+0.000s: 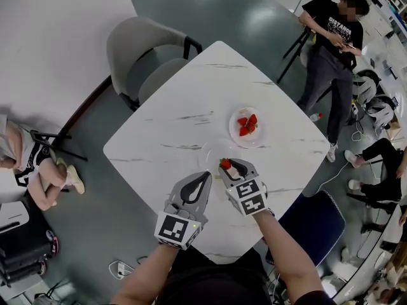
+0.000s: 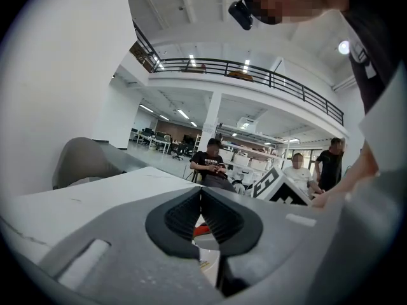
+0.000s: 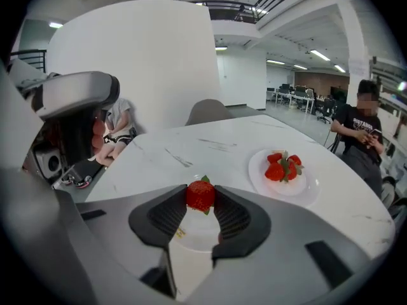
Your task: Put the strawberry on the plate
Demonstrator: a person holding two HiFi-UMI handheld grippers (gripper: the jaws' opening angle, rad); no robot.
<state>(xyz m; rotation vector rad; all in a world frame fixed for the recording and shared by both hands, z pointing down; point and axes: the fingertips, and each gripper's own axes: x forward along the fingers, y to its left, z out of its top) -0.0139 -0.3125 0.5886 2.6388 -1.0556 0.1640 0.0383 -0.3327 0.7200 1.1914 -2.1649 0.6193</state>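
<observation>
My right gripper (image 1: 227, 166) (image 3: 201, 197) is shut on a red strawberry (image 1: 225, 164) (image 3: 201, 195), pinched between its dark pads at the tips. It hangs over an empty pale plate (image 1: 208, 151) (image 3: 191, 232) near the table's front. Farther right, a white plate (image 1: 234, 131) (image 3: 259, 170) holds a few strawberries (image 1: 247, 124) (image 3: 283, 167). My left gripper (image 1: 206, 176) (image 2: 201, 193) sits just left of the right one, its jaws closed together with nothing between them.
The white marble table (image 1: 178, 126) has a grey chair (image 1: 137, 46) at its far left corner and a blue chair (image 1: 311, 218) at the near right. People stand and sit to the right (image 1: 334, 37) and at the left (image 1: 32, 164).
</observation>
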